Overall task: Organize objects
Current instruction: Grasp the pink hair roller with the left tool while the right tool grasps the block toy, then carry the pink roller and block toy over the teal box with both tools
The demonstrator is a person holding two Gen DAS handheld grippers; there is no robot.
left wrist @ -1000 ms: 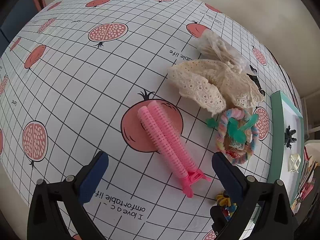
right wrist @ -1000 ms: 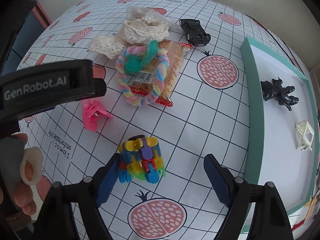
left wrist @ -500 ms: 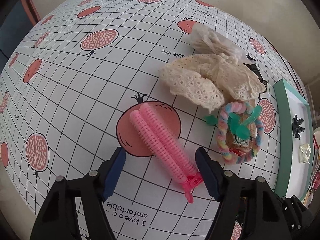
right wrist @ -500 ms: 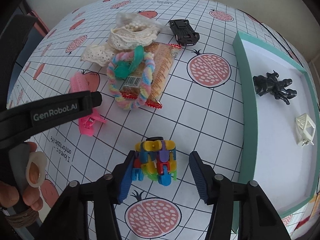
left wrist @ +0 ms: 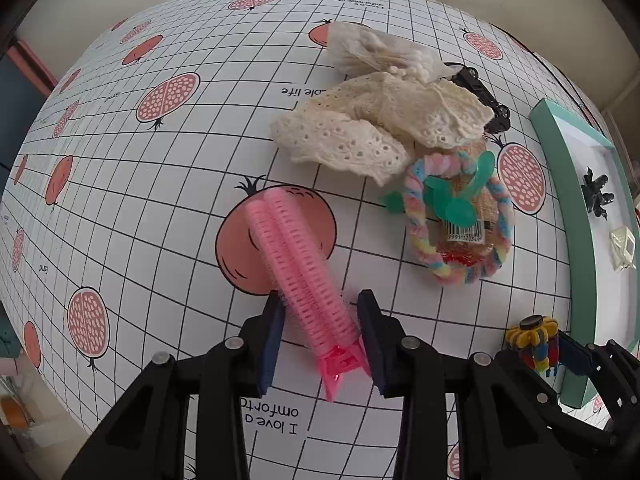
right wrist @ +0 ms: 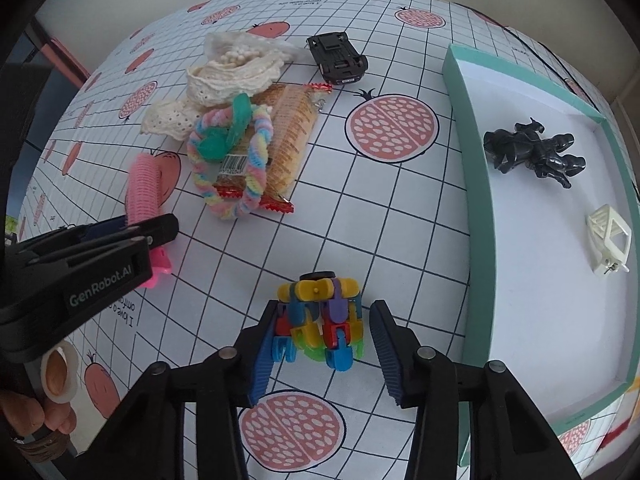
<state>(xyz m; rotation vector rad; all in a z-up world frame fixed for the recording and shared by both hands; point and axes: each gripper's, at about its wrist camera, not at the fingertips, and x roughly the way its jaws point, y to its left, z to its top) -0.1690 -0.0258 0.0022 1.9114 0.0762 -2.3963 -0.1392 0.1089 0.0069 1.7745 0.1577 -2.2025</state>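
A pink hair-roller clip lies on the pomegranate-print tablecloth. My left gripper is shut on its near end, both blue pads pressing its sides; the clip also shows in the right wrist view under the left gripper's body. A multicoloured block toy sits between the fingers of my right gripper. That gripper is open: the left pad is at the toy, and a thin gap remains at the right pad. The same toy appears at the left wrist view's lower right.
A teal-rimmed tray at the right holds a black figure and a white frame piece. Behind lie a pastel twisted ring on a snack packet, cream lace, a bag of beads and a black toy car.
Both grippers have narrowed a lot. The left one moved forward and clamped the pink clip; the right one moved in around the block toy.
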